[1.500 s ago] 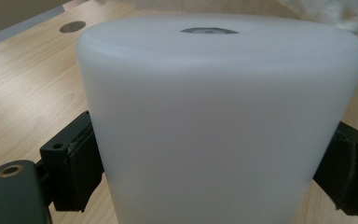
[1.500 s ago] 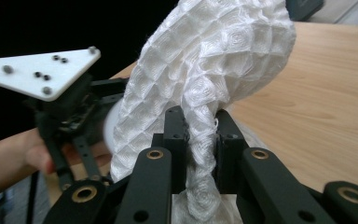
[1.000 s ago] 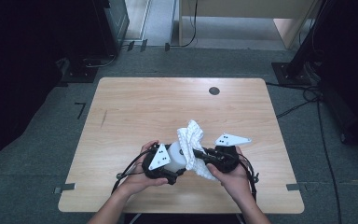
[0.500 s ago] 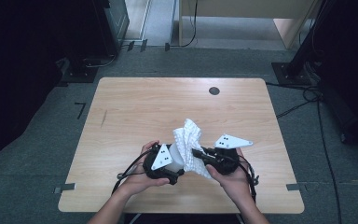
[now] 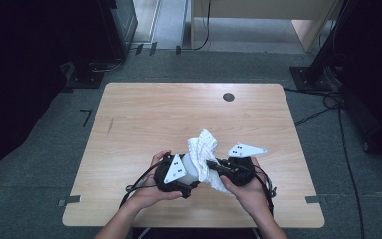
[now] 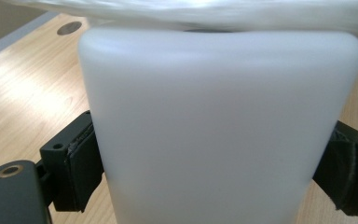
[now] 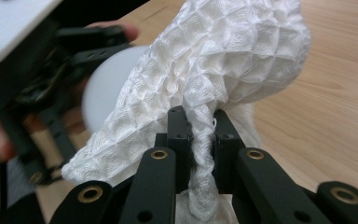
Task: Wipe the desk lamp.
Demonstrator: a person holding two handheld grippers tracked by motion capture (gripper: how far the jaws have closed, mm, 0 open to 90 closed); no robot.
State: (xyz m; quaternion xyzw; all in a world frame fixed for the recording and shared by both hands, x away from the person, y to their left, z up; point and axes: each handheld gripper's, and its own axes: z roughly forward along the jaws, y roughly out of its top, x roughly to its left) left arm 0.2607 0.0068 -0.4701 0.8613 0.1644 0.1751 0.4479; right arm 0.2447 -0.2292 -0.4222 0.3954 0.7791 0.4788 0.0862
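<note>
A white plastic cup is clamped between the jaws of my left gripper, near the table's front edge in the high view; it also appears as the cup beyond the cloth in the right gripper view. A white waffle-weave cloth is pinched between the jaws of my right gripper. In the high view the cloth stands up between both grippers and lies against the cup. My right gripper points left toward the cup. The cloth's edge crosses the top of the left gripper view.
The wooden table has a round cable hole at the back right. Cables trail from both grippers near the front edge. Dark equipment and cables stand on the grey floor around the table.
Both grippers, with cup and cloth, stay at almost the same spot; the cloth's raised fold has shifted slightly.
</note>
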